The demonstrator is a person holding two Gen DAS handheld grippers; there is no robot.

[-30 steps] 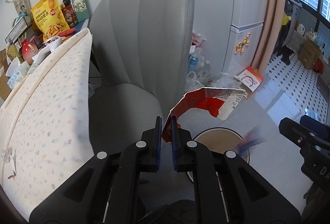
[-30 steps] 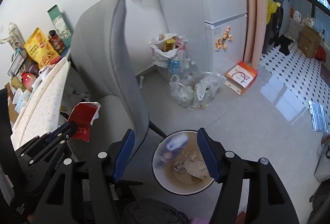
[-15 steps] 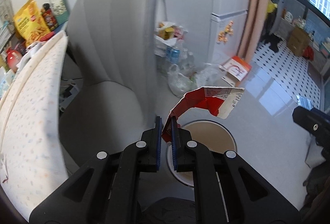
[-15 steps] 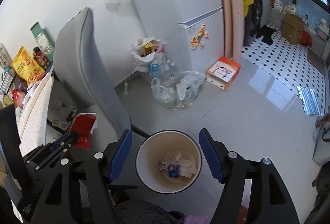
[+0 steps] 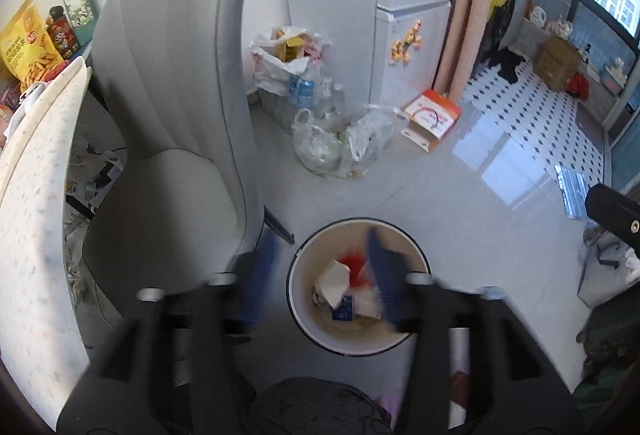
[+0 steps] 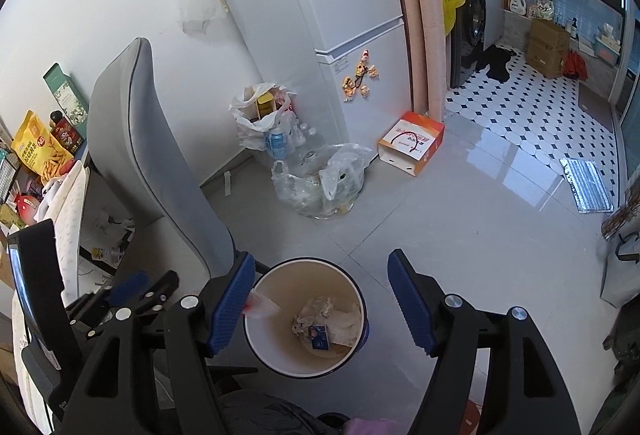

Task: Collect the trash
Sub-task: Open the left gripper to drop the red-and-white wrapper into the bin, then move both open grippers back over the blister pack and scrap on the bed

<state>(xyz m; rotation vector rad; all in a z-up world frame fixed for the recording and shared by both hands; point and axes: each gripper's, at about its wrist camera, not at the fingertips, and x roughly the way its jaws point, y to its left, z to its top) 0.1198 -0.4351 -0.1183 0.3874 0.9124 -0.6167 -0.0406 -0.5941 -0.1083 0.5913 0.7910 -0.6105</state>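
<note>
Both grippers are hanging over the white bin [image 5: 416, 267] on the tiled floor, pointing steeply down into it. The left gripper [image 5: 320, 275] is blurry in its own camera — its jaws are opening right now, and nothing sits between the blue pads. The red and white carton [image 5: 340, 279] is down inside the bin mouth, on top of the crumpled paper and a small blue packet [image 6: 320, 343]. From the right wrist view I catch it as a red and white smear [image 6: 260, 309] right at the bin's near rim, so I can't tell if it has settled.

The right gripper [image 6: 320, 307] stands wide apart, one finger on each side of the bin as I see it, holding nothing.

The grey chair [image 5: 172, 115] is just beside the bin on the left. Further back near the fridge [image 6: 320, 15] are clear plastic bags of bottles [image 6: 324, 179] and an orange and white box [image 6: 412, 141] on the floor — well apart from the bin.
</note>
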